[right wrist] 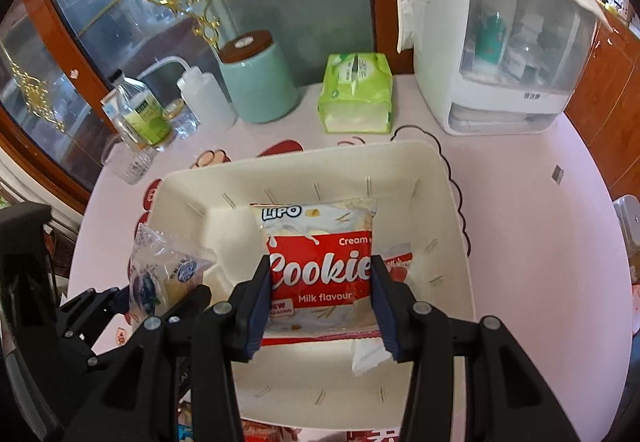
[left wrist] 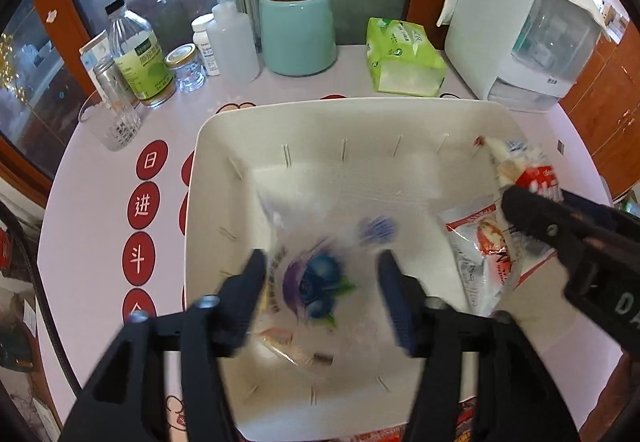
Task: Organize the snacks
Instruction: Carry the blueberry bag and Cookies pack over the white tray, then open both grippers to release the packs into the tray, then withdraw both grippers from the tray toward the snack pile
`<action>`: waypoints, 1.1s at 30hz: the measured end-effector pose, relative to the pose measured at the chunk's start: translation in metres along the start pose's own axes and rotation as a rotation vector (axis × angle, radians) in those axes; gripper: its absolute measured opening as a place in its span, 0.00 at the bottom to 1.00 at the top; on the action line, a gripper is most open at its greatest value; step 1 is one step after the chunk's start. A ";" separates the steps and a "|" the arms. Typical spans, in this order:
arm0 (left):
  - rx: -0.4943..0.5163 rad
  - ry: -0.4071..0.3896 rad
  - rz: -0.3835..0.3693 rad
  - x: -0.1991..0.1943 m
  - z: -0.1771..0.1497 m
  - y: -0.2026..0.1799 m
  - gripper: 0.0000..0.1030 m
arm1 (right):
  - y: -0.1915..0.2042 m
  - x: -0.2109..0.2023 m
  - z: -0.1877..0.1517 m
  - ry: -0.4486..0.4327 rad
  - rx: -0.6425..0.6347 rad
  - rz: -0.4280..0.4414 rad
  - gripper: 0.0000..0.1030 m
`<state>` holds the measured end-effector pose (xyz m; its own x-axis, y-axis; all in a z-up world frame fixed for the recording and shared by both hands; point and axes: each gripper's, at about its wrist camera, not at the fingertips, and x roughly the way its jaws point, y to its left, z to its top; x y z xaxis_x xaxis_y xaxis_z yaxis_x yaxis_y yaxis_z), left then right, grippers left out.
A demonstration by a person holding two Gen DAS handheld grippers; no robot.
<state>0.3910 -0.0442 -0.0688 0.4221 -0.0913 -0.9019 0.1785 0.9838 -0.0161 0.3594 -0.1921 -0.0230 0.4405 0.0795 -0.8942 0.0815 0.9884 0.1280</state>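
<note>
The jaws of the left gripper [left wrist: 322,274] stand apart, each side against a clear blueberry bag [left wrist: 316,282] that is blurred in the left wrist view; whether they press it or only flank it I cannot tell. In the right wrist view that bag [right wrist: 160,274] sits between the fingers over the left rim of the basket. The jaws of the right gripper [right wrist: 320,282] are clamped on a red and white cookie pack [right wrist: 320,266], held face up over the middle of the white basket [right wrist: 456,234]. Under the left gripper's jaws lies the basket floor [left wrist: 320,178], and to their right a red and white snack bag [left wrist: 484,242] lies inside against the right wall, just beside the other gripper's black finger. Below the cookie pack, a white wrapper corner [right wrist: 366,356] shows near the right jaw. Beyond the basket, from left to right, stand a glass [left wrist: 116,126], a bottle with a green label [left wrist: 138,54], a small jar [left wrist: 186,66], a white squeeze bottle [left wrist: 234,42], a teal canister with a brown lid [left wrist: 296,26], a green tissue pack [left wrist: 402,56] and a white cabinet with a cloth over it [left wrist: 516,22], holding items too dim to name. All rest on a pink table [left wrist: 96,178].
</note>
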 end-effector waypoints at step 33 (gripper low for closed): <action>0.020 -0.063 -0.004 -0.044 -0.026 -0.010 0.91 | 0.002 -0.011 -0.027 0.026 0.018 0.051 0.56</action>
<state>0.3476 -0.0457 -0.0401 0.4760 -0.1048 -0.8731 0.1973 0.9803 -0.0102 0.3310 -0.1877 -0.0246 0.4213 0.1329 -0.8971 0.0757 0.9806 0.1809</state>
